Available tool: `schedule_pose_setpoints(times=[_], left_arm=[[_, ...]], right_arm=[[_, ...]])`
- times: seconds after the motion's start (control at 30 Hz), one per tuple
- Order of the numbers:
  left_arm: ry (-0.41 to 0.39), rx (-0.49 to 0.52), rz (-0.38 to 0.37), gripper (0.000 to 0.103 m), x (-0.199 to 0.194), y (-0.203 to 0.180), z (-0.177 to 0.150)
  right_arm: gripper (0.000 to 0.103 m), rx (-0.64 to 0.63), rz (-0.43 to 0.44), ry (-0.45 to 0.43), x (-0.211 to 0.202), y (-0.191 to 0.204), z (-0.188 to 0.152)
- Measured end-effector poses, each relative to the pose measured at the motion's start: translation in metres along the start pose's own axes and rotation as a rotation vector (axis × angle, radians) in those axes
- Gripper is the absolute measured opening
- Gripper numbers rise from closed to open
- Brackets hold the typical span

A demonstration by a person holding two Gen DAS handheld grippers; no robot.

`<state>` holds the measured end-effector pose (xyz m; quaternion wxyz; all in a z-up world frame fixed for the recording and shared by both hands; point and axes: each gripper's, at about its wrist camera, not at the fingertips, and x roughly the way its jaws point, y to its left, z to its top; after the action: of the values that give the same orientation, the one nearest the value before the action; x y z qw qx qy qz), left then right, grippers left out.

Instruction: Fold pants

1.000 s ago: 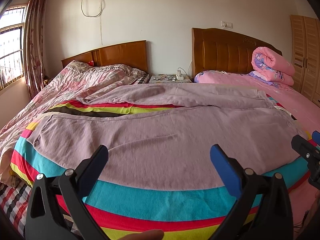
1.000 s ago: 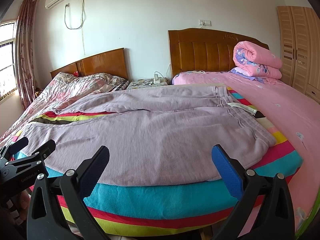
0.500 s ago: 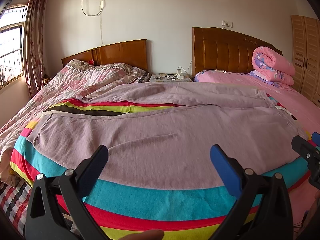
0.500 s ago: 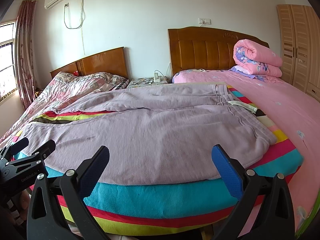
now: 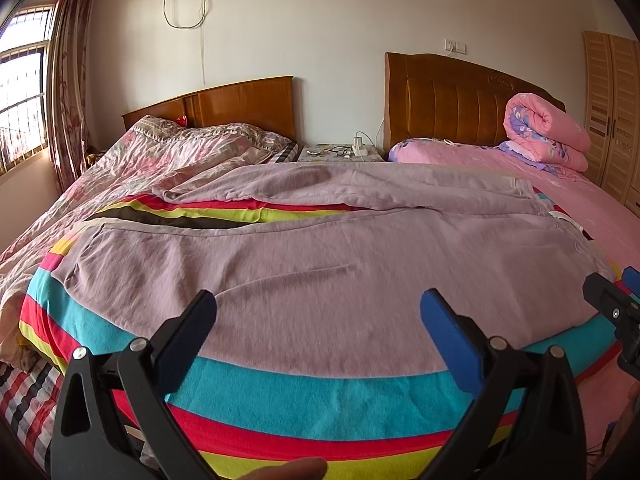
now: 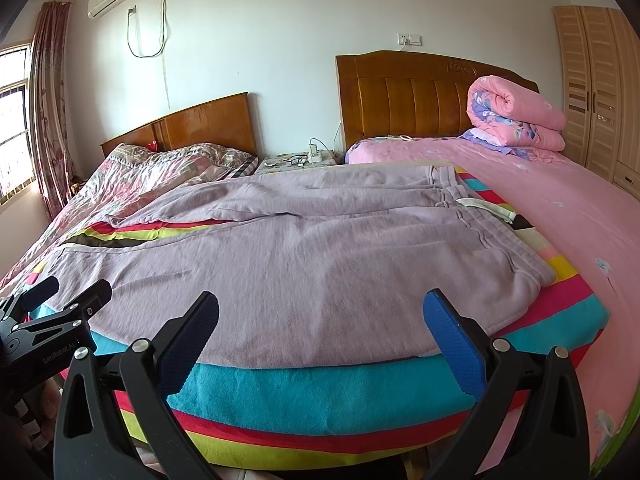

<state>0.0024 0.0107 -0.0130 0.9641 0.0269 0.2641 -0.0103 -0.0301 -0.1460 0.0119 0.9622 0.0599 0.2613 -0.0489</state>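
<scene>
Lilac pants (image 5: 320, 264) lie spread flat across a striped blanket (image 5: 304, 392) on the bed, legs to the left, waistband to the right. They also show in the right wrist view (image 6: 320, 264), where the waistband (image 6: 492, 232) is plain. My left gripper (image 5: 318, 312) is open and empty, just short of the near hem of the pants. My right gripper (image 6: 320, 312) is open and empty, at the near edge of the pants towards the waist end. Each gripper shows at the side of the other's view.
A second bed with a floral quilt (image 5: 160, 160) lies to the left. A pink sheet (image 6: 560, 208) and a rolled pink duvet (image 6: 516, 116) are on the right. A nightstand (image 5: 340, 152) stands between the headboards. A wardrobe (image 6: 600, 88) is at far right.
Both grippers have edged slightly forward and upward over the bed edge. The pants have not moved and both grippers stay open.
</scene>
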Motion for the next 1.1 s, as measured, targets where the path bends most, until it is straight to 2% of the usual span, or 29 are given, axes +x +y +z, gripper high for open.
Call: schedule_pose_setpoints(times=[1.1], left_arm=[[0.019,-0.006,-0.004,0.102,0.0009,0.001,-0.0007]], right_arm=[[0.099,0.008,0.005,0.011,0.0007,0.0002,-0.0021]])
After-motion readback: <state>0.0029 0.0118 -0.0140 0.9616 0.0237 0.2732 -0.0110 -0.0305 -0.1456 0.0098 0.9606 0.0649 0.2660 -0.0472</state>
